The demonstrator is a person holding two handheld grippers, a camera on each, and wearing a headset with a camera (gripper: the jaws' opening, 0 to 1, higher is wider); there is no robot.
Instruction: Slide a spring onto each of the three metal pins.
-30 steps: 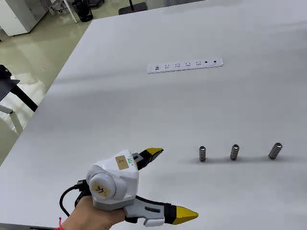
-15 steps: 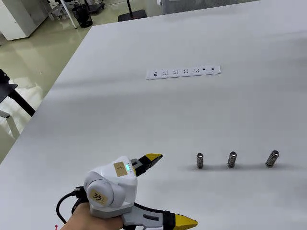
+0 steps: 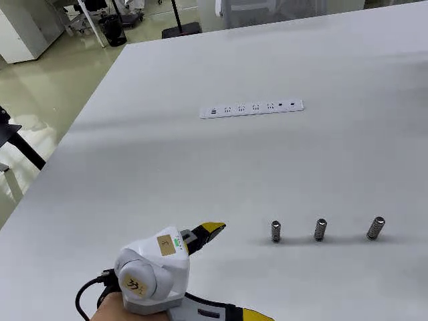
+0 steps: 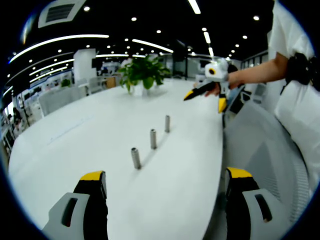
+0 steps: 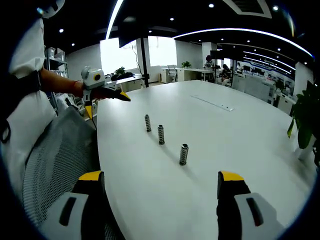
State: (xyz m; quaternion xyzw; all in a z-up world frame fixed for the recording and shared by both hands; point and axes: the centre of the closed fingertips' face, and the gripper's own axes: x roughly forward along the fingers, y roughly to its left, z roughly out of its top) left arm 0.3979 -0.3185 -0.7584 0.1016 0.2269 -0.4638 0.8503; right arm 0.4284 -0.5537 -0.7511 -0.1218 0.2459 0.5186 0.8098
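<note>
1. Near the front edge of the worktop [image 3: 167, 167], the three metal pins [image 3: 320, 229] stand upright in a straight row, set apart from one another. That spacing would leave room to reach each one alone.
2. Each pin looks ribbed from base to cap, like a coil. I judge that a spring [image 5: 183, 155] already sits on all three and little of the task remains, though the coils are too small to be certain.
3. The left hand-held gripper [image 3: 237, 271] hovers just off the left end of the row and points along it. Its jaws are spread wide with nothing between them. It is apart from the nearest pin, which looks like a stand-off pose and not a grasp.
4. The right hand-held gripper [image 5: 160, 176] looks down the same row from the opposite end. It too is released and empty, and well back from the closest pin.
5. A white power strip [image 3: 252, 108] lies flat, well apart from the pins toward the far side, out of both approach lines.
6. Nothing stands between either hand-held gripper and the row. The only risk I see is a jaw knocking a pin on the way in.
</note>
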